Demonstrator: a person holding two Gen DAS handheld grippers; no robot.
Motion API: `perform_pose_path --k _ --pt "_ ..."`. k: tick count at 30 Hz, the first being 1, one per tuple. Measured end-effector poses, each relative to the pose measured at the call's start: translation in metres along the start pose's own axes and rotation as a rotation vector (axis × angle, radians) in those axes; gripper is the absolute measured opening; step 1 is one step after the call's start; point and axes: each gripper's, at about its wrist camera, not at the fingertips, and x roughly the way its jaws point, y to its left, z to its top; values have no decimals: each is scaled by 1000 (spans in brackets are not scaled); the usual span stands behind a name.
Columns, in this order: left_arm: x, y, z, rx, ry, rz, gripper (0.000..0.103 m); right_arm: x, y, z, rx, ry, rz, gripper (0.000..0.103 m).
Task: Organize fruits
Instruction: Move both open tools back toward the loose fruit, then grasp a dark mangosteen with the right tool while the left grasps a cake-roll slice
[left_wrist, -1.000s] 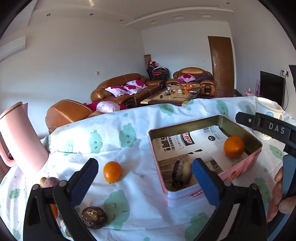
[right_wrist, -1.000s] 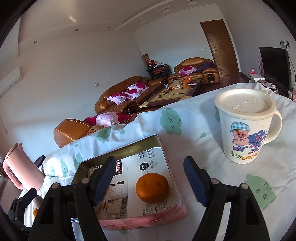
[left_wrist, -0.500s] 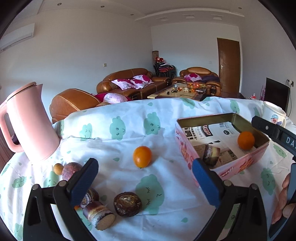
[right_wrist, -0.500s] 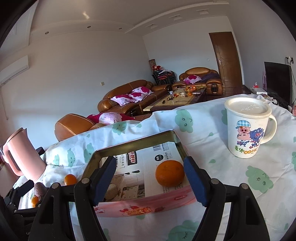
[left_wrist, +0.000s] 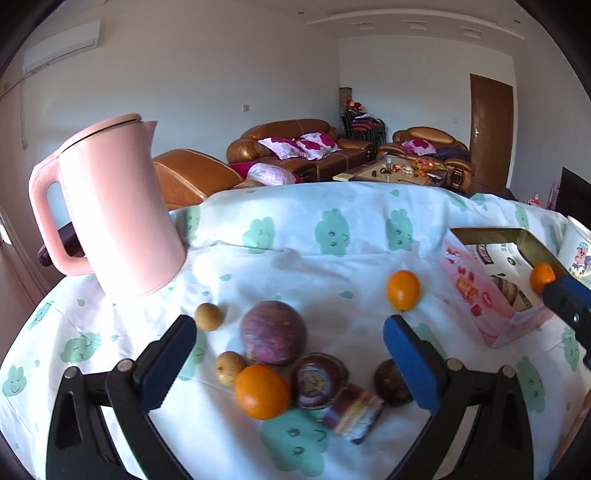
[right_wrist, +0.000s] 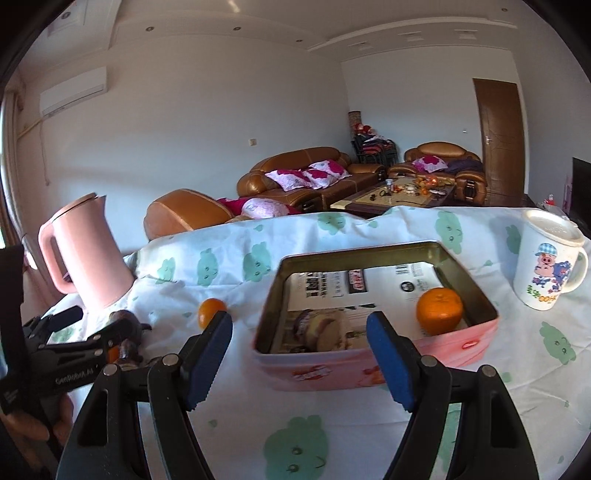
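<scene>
Ahead of our left gripper (left_wrist: 290, 352): clustered purple round fruit (left_wrist: 272, 332), orange tangerine (left_wrist: 261, 392), dark pastries; tall pink plastic kettle (left_wrist: 110, 210) blocks far left. We note bare cloud-print tablecloth (left_wrist: 295, 266) beyond. Open pink rectangular tin (right_wrist: 373, 317) fronts our right gripper (right_wrist: 299, 360); white cartoon mug (right_wrist: 548, 266) stands right.

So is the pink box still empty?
No, the pink box already holds an orange near its right wall and a cut purple-skinned fruit toward its left.

Home living room (leather sofas (right_wrist: 306, 173))
</scene>
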Motion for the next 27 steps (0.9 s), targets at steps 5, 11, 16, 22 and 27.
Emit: perform_pose_path --k 5,11,16,22,27 --pt "4 42 2 -70 7 80 103 13 45 -9 -91 92 121 76" --pt "4 62 0 -83 7 86 102 46 90 -21 -176 260 199 50" --pt "2 67 -1 -81 20 47 96 76 98 -29 -144 402 252 49" --pt "-4 64 0 -64 8 -1 94 95 111 -26 -150 432 262 49" --pt "-1 66 -1 -68 23 -21 94 92 119 -27 -216 433 226 47"
